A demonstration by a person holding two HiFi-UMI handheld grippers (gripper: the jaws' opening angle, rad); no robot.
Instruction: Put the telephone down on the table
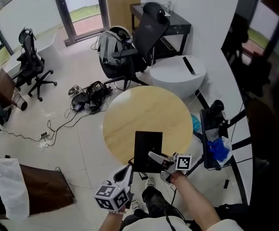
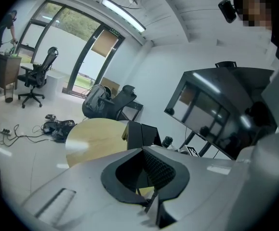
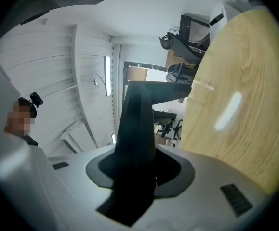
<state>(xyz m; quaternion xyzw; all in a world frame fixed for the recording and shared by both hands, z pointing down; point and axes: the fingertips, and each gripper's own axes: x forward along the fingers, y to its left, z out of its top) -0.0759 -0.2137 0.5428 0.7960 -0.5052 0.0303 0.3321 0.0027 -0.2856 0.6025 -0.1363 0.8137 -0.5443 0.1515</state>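
Telephone, a flat black slab, sits in my right gripper; in the right gripper view the jaws stand partway closed on its lower end, pads against both faces, and the slab runs straight out from them. From the head view it hangs over the near edge of the round wooden table, held up on edge rather than lying flat. I cannot tell whether its bottom touches the tabletop. The table's pale wood fills the right side of the right gripper view, just beside the slab. My left gripper is below the table's near rim, left of the telephone, apart from it. In its own view its jaws stand a little apart with nothing between them, and past them I see the black slab upright at the table's edge. A black office chair and a tangle of cables lie beyond the table.
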